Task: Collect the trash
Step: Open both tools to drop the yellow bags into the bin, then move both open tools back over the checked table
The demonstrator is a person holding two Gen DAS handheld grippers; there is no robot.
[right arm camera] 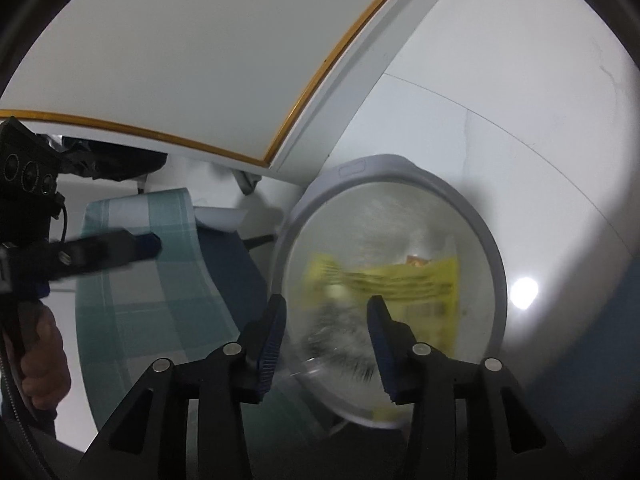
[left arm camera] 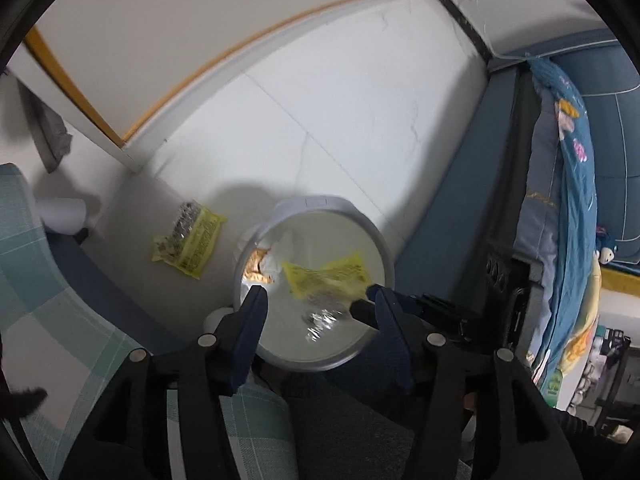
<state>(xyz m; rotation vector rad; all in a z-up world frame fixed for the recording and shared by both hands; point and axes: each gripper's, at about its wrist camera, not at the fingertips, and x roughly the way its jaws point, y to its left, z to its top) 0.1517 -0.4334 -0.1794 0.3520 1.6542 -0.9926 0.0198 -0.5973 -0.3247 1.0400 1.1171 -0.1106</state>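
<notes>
Both claws hang over the mouth of the round white trash bin (left arm camera: 320, 216), pointing steeply down, which looks like the drop position. The left claw (left arm camera: 316, 300) stands apart with nothing between its pads; just beyond it a yellow snack wrapper (left arm camera: 328, 276) lies inside the bin on crumpled paper and an orange scrap. The right claw (right arm camera: 327, 312) is likewise apart and empty; a blurred yellow wrapper shows below it, apparently loose in the bin. A second yellow wrapper (left arm camera: 188, 242) remains on the white tiled floor (left arm camera: 360, 120) beside the bin, probably the next pickup. A checked cushion (left arm camera: 48, 280) sits nearby.
</notes>
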